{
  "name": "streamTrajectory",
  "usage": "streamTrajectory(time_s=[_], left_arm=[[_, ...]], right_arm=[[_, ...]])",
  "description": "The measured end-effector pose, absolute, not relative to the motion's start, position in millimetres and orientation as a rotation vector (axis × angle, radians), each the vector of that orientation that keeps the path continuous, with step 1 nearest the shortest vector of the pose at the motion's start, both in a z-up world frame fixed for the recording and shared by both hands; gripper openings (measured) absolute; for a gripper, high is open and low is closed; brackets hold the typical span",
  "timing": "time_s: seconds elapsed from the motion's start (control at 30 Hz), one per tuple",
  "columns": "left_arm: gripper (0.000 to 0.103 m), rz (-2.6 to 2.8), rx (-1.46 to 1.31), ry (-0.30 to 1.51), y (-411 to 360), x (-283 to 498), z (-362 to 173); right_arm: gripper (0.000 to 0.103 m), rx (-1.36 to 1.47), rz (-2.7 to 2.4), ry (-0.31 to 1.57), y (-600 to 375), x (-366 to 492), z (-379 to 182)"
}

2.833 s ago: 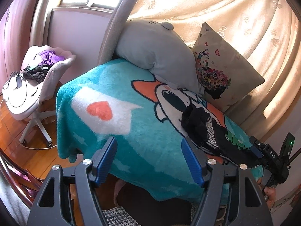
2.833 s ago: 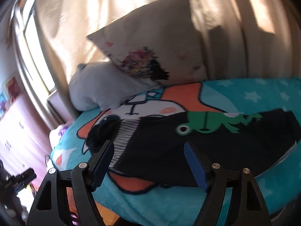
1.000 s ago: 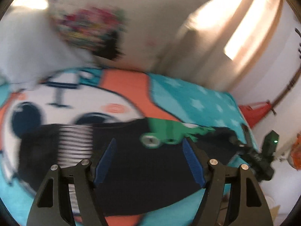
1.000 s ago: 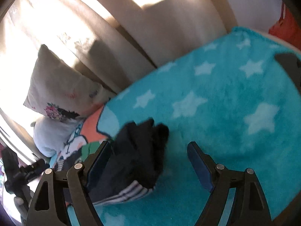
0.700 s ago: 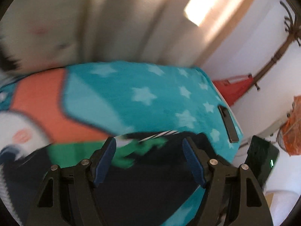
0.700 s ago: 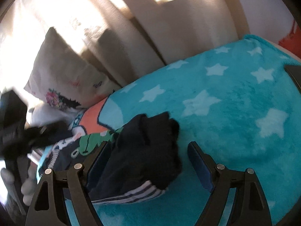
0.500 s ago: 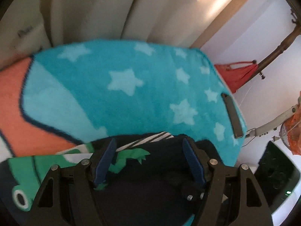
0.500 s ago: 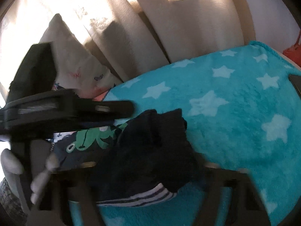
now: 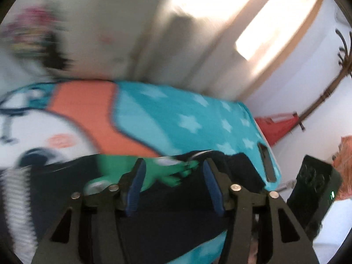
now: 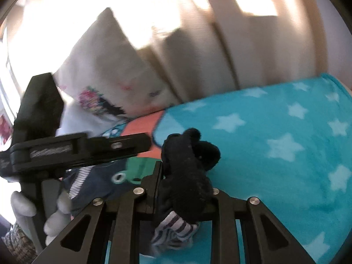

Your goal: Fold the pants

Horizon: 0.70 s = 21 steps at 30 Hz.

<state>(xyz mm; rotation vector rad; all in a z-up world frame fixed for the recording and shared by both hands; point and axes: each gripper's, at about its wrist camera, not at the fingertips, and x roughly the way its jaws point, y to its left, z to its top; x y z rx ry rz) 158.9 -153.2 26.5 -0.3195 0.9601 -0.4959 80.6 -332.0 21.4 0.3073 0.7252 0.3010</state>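
Note:
Dark navy pants (image 9: 167, 215) with a green frog print (image 9: 158, 173) and white side stripes lie on a teal cartoon blanket (image 9: 176, 118). My left gripper (image 9: 172, 171) is open low over the pants, its blue pads either side of the frog print. My right gripper (image 10: 182, 176) is shut on the bunched cuff end of the pants (image 10: 189, 160), which bulges up between its jaws. The left gripper's body (image 10: 72, 149) shows at the left of the right wrist view, held by a gloved hand (image 10: 24, 206).
A printed cushion (image 10: 114, 70) and beige curtains (image 10: 220, 28) stand behind the bed. A dark phone (image 9: 266, 160) lies at the blanket's right edge. The right gripper's body (image 9: 312, 189) shows at the right. A coat stand (image 9: 325, 88) and a red object (image 9: 277, 125) are beyond the bed.
My right gripper has closed on the pants' cuff end. My left gripper has swung back leftward over the frog print, and its jaws have narrowed somewhat.

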Motion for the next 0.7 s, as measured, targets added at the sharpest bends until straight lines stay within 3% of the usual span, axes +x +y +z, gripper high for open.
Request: streamTrajectory(time_s=[0.27, 0.3, 0.4, 0.43, 0.7], left_arm=[[0.061, -0.234, -0.362, 0.862, -35.1, 92.8, 24.1], [0.061, -0.211, -0.37, 0.857, -23.8, 89.1, 22.4], [0.065, -0.14, -0.41, 0.839, 11.2, 78.6, 16.4], [0.065, -0.116, -0.432, 0.835, 21.5, 76.3, 13.7], [0.066, 0.008, -0.618, 0.848, 96.2, 65.0, -15.3]], right_arm=[[0.027, 0.173, 0.408, 0.827, -237.4, 103.9, 2.9], [0.032, 0.162, 0.415, 0.846, -229.3, 106.5, -3.4], [0.068, 0.146, 0.459, 0.895, -207.4, 109.3, -18.1], [0.075, 0.122, 0.465, 0.888, -201.5, 105.6, -15.5], [0.076, 0.217, 0.474, 0.788, -225.0, 92.4, 32.4]])
